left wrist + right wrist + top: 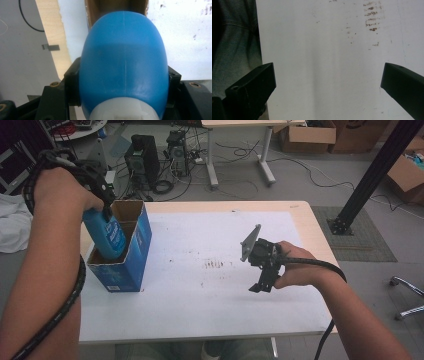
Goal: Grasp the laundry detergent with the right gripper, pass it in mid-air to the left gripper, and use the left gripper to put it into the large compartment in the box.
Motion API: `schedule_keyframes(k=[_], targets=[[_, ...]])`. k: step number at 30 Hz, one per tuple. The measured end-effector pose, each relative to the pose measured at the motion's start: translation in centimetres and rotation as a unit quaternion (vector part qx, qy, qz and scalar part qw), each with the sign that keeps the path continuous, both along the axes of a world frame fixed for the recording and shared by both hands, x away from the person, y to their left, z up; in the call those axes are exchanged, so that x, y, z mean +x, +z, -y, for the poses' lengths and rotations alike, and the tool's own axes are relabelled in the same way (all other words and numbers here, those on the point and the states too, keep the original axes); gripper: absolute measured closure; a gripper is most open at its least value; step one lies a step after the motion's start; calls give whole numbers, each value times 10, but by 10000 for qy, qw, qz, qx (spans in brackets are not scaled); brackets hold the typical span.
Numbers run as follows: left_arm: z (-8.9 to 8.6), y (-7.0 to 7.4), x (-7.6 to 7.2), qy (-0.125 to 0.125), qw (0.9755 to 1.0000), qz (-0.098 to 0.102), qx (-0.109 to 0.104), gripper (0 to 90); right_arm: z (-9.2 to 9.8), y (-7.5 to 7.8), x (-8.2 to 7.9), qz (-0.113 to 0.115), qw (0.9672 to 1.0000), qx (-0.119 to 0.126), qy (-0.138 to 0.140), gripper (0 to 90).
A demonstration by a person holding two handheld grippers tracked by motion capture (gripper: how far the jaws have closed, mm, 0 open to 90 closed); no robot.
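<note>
Over at the near left corner of the bench (200, 320), an open-topped blue carton (131, 255) stands upright on the white sheet that covers the top. A blue bottle (107, 237) is partway down inside it, tilted a little, its lower part below the carton's rim and its upper part above it. The left claw (102, 195) is clenched on that bottle near its top; in the left gripper view the black jaws press against both flanks of the rounded blue body (123, 60), with a white cap (125, 110) at the bottom edge and the carton's brown inner walls (112, 7) beyond. I cannot tell whether anything else lies in the carton.

The right claw (262, 282) hangs well apart, over the middle right of the sheet, its jaws spread wide with nothing between them. Some brownish smudges (215, 265) mark the sheet between the carton and that claw.
</note>
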State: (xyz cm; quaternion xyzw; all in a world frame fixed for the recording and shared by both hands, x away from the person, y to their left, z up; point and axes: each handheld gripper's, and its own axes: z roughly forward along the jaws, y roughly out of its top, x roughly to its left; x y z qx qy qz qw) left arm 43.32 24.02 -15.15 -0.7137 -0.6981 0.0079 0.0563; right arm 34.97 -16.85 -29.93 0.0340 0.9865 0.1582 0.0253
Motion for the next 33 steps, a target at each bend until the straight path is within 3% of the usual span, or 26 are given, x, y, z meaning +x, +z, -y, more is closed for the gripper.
schedule_keyframes(k=[9, 33], targets=[[0, -39, 4, 3, 9999, -149, 70, 381, -2, -4, 0, -34, 9999, -126, -5, 0], [-7, -118, 16, -1, 10000, -66, 16, 381, -1, -8, 0, -56, 9999, -150, -60, 0]])
